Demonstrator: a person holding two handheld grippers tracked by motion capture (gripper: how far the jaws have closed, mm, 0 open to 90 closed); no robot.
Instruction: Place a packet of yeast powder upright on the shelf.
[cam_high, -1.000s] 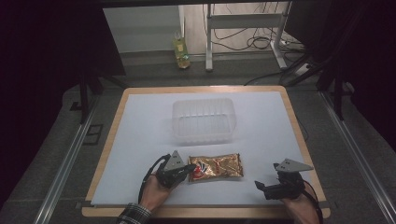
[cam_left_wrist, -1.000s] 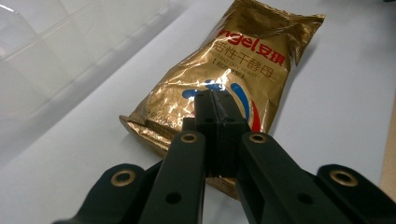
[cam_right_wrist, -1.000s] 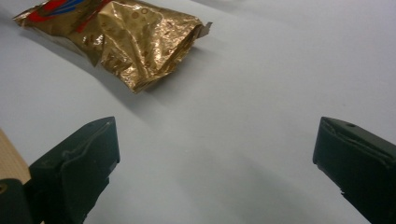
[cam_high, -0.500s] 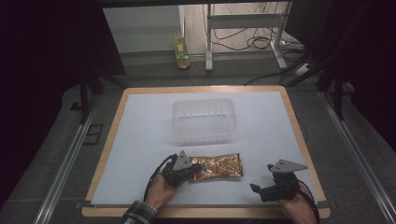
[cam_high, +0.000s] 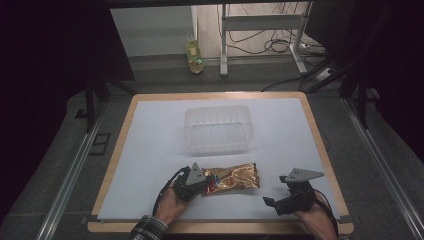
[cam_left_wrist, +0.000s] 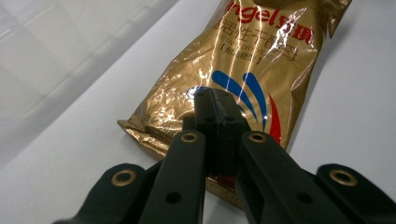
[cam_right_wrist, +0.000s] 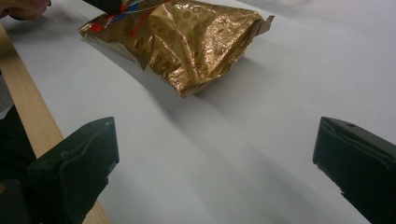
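Black jaws of the left gripper (cam_left_wrist: 215, 121) are clenched, apparently pinching the near end of the crinkled gold foil packet (cam_high: 232, 177) lying near the table's front edge, before the clear plastic tub (cam_high: 217, 127). Lift slowly, keeping that grip. The right gripper (cam_high: 287, 198) hovers alongside, jaws spread wide, wrist low.

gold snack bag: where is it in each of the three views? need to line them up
High view: gold bag at near centre, in front of the clear tub.
Left gripper view: upper centre, its near end pinched by the left gripper.
Right gripper view: top centre.
Shared landmark: the bag's red and blue swoosh.
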